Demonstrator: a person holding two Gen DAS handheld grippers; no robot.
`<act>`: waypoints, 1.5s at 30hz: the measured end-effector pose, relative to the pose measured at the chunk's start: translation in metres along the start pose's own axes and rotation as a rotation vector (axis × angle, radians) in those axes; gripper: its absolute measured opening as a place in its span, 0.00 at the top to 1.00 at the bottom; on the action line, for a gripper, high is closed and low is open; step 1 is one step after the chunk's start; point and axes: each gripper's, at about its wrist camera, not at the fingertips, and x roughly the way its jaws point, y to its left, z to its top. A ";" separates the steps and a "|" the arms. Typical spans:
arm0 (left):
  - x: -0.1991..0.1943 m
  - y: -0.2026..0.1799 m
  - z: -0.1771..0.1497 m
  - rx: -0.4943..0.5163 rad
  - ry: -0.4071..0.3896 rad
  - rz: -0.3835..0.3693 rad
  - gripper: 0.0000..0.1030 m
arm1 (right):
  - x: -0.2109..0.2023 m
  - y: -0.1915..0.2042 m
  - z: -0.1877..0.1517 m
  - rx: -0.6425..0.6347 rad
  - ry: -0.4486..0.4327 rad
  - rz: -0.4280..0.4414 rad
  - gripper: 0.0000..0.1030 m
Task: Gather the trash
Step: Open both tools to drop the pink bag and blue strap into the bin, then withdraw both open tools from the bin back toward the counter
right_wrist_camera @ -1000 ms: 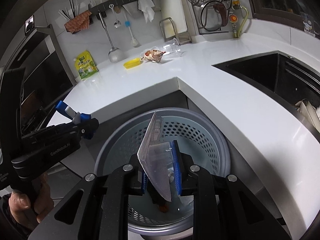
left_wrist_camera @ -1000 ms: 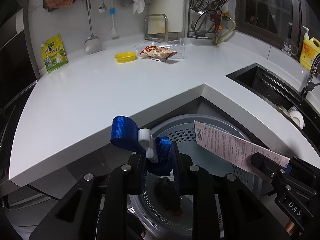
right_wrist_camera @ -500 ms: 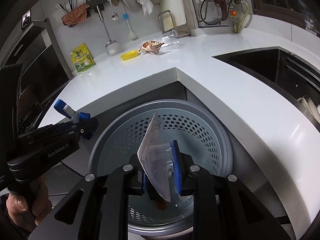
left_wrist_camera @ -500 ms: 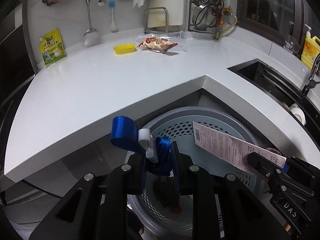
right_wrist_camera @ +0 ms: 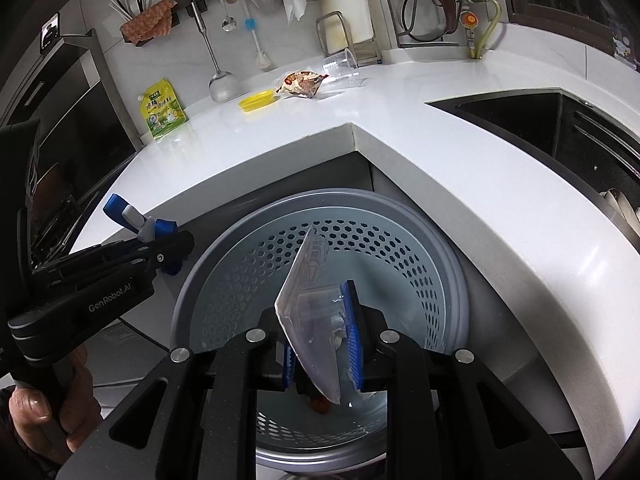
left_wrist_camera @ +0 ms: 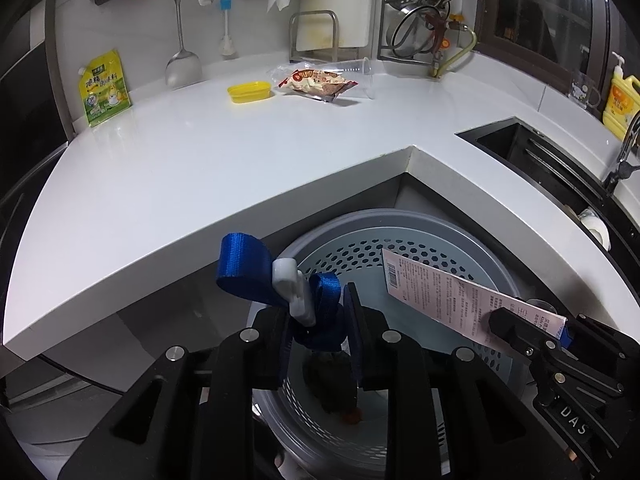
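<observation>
As the left hand-held gripper [left_wrist_camera: 316, 320] lets its jaws spread, the blue strap with the white clip [left_wrist_camera: 296, 290] sits loosely between them, above the near left part of the bin [left_wrist_camera: 500, 276]. Because the strap's loop leans out past the bin's left rim, it could drop on the floor instead of inside. Its fabric could also snag on a pad and hang there. Further right, the right hand-held gripper [right_wrist_camera: 322, 354] is clamped on a clear plastic pack with a printed card back [right_wrist_camera: 310, 312], over the middle of the bin. That stiff, wide sheet may catch air or tip on the rim when released. Beyond the bin, on the worktop [left_wrist_camera: 200, 168], 1 snack wrapper [left_wrist_camera: 316, 82] and 1 clear cup [left_wrist_camera: 356, 72] wait uncollected.
</observation>
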 end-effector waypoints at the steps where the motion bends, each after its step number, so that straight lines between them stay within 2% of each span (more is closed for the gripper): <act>1: 0.000 0.001 0.000 -0.003 0.001 -0.001 0.74 | 0.000 0.000 0.000 0.000 0.001 0.002 0.80; 2: 0.000 0.001 0.000 -0.007 0.001 -0.003 0.72 | 0.000 0.000 0.000 -0.001 0.002 0.004 0.80; 4: 0.000 0.002 -0.001 -0.012 0.002 -0.001 0.63 | 0.001 0.000 0.000 -0.004 0.005 0.006 0.80; 6: -0.001 0.004 -0.001 -0.016 -0.007 0.006 0.43 | 0.000 -0.001 -0.001 -0.003 -0.002 0.004 0.76; 8: -0.003 0.004 -0.002 -0.017 -0.020 0.010 0.42 | -0.002 -0.001 -0.002 -0.004 -0.009 0.001 0.68; 12: -0.003 0.006 -0.002 -0.024 -0.018 0.014 0.41 | -0.003 -0.003 -0.002 0.005 -0.013 -0.008 0.67; 16: -0.003 0.010 -0.002 -0.035 -0.016 0.017 0.39 | -0.005 -0.005 -0.001 0.016 -0.026 -0.007 0.56; 22: -0.005 0.013 -0.001 -0.045 -0.025 0.018 0.33 | -0.007 -0.004 -0.001 0.016 -0.035 -0.006 0.50; 30: -0.013 0.021 0.000 -0.069 -0.065 0.039 0.11 | -0.010 0.000 -0.001 0.000 -0.058 -0.016 0.41; 32: -0.016 0.024 0.001 -0.083 -0.087 0.036 0.07 | -0.013 0.001 -0.001 -0.012 -0.081 -0.033 0.35; 39: -0.022 0.030 0.005 -0.081 -0.121 0.074 0.06 | -0.014 0.000 0.003 -0.009 -0.116 -0.039 0.30; 45: -0.027 0.037 0.011 -0.095 -0.144 0.077 0.06 | -0.016 0.004 0.012 -0.035 -0.140 -0.085 0.24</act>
